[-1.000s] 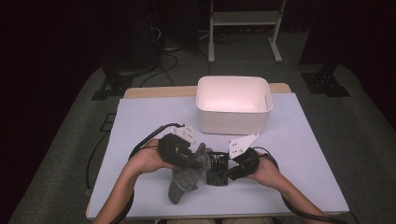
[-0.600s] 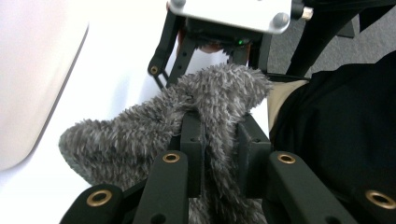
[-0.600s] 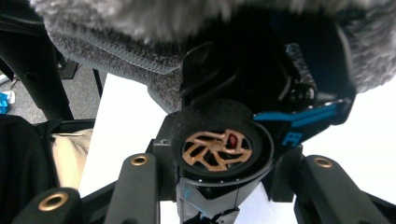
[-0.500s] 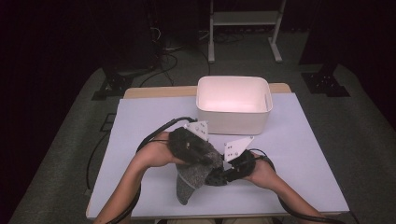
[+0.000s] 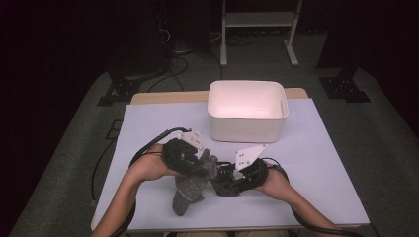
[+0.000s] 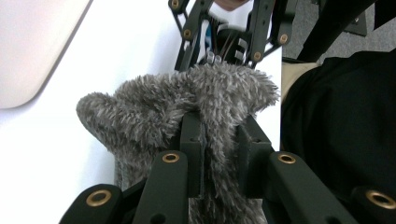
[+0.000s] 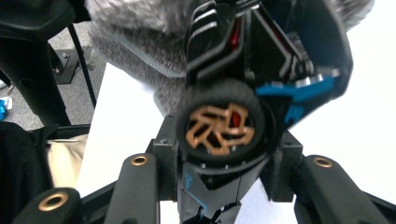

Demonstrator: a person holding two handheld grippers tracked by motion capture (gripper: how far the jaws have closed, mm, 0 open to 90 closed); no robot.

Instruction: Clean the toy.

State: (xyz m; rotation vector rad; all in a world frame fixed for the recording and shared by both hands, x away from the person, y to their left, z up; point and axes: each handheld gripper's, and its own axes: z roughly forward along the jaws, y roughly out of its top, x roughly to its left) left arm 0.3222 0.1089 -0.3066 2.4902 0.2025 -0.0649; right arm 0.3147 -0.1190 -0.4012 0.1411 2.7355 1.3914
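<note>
Left gripper (image 6: pixel 219 140) is clamping a fold of the grey fuzzy sock (image 5: pixel 190 185) near its upper end, jaws closed tight on the pile. Right gripper (image 7: pixel 224 154) is gripping a black toy car (image 7: pixel 247 79), pads pressing on the body at a bronze-spoked wheel (image 7: pixel 220 128).

Sock and car are sitting at the near-centre of the white table (image 5: pixel 321 163), the two touching between the hands, well near of the white bin (image 5: pixel 246 118).

Step in hand, as I read it: stuffing the car into the sock, or pulling it out; can't tell which. Sock mouth isn't clearly visible.

Next move calls for the left holding the sock steady while the right is driving the car along the sock's axis.

Sock's long axis is running near-left to far-right, lower end trailing toward the near edge. Car is pointing leftward at the sock.
</note>
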